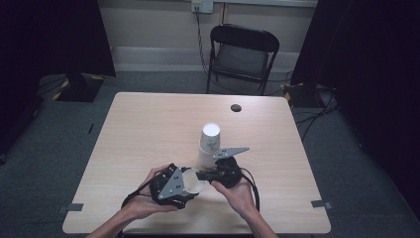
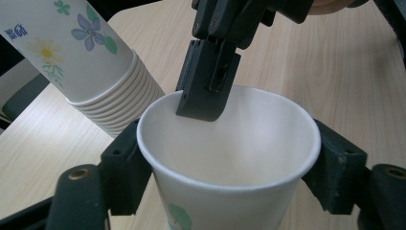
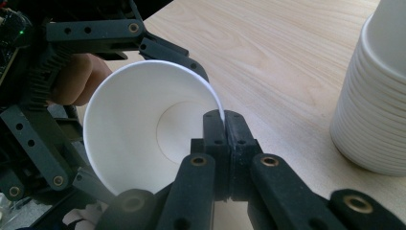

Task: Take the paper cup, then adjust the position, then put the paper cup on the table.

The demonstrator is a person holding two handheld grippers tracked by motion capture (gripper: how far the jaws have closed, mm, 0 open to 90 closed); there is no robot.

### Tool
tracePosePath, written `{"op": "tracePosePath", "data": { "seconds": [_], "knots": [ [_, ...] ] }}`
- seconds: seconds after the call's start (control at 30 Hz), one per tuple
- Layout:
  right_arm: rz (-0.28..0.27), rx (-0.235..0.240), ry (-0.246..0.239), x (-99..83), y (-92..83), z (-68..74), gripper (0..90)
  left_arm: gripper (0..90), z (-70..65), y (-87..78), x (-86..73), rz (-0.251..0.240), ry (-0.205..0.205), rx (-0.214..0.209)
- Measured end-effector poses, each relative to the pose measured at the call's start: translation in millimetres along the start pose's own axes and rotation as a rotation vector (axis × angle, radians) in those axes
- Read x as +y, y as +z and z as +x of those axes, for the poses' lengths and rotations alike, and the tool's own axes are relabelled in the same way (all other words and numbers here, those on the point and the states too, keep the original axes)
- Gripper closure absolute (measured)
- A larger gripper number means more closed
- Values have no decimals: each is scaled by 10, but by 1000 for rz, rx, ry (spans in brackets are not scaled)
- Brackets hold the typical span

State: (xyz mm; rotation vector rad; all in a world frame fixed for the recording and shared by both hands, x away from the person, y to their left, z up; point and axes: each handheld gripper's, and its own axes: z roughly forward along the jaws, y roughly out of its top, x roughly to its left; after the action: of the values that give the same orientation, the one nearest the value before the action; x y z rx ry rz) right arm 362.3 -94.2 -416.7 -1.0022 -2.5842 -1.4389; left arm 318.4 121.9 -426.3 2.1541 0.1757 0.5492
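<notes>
From my remote station, the only lettering I could find was a small blue printed mark near the top of the stack of paper cups (image 2: pixel 72 52) in the left gripper view, beside its flower pattern. It looked like two characters, perhaps Chinese, but it was too blurred for me to read.
</notes>
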Motion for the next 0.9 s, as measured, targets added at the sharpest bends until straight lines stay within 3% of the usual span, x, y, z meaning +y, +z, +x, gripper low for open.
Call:
{"op": "tracePosePath", "data": {
  "seconds": [0.17, 0.2, 0.27, 0.43, 0.47, 0.53, 0.6, 0.7, 0.73, 0.9],
  "knots": [
    [-35, -36, -32, -4, -43, 27, 836, 346, 50, -45, 4, -49, -65, -12],
    [-55, -47, -43, -11, -71, 38, 779, 351, 71, -67, 2, -69, -98, -16],
    [-75, -61, -41, -19, -102, 32, 747, 359, 84, -78, 0, -79, -119, -20],
    [-116, -73, -55, -28, -165, 36, 689, 358, 108, -70, -10, -82, -144, -21],
    [-151, -89, -72, -29, -206, 41, 673, 355, 124, -58, -38, -89, -165, -19],
    [-161, -90, -71, -25, -224, 37, 664, 355, 145, -57, -59, -85, -176, -22],
    [-191, -97, -69, -27, -277, 21, 639, 355, 204, -52, -113, -83, -211, -12],
    [-205, -108, -73, -36, -312, 14, 628, 355, 248, -67, -140, -95, -247, -2],
    [-212, -113, -72, -47, -347, 5, 621, 355, 290, -92, -165, -111, -276, 5],
    [-211, -126, -68, -85, -393, -30, 620, 354, 391, -160, -187, -127, -313, 20]
  ]
}}
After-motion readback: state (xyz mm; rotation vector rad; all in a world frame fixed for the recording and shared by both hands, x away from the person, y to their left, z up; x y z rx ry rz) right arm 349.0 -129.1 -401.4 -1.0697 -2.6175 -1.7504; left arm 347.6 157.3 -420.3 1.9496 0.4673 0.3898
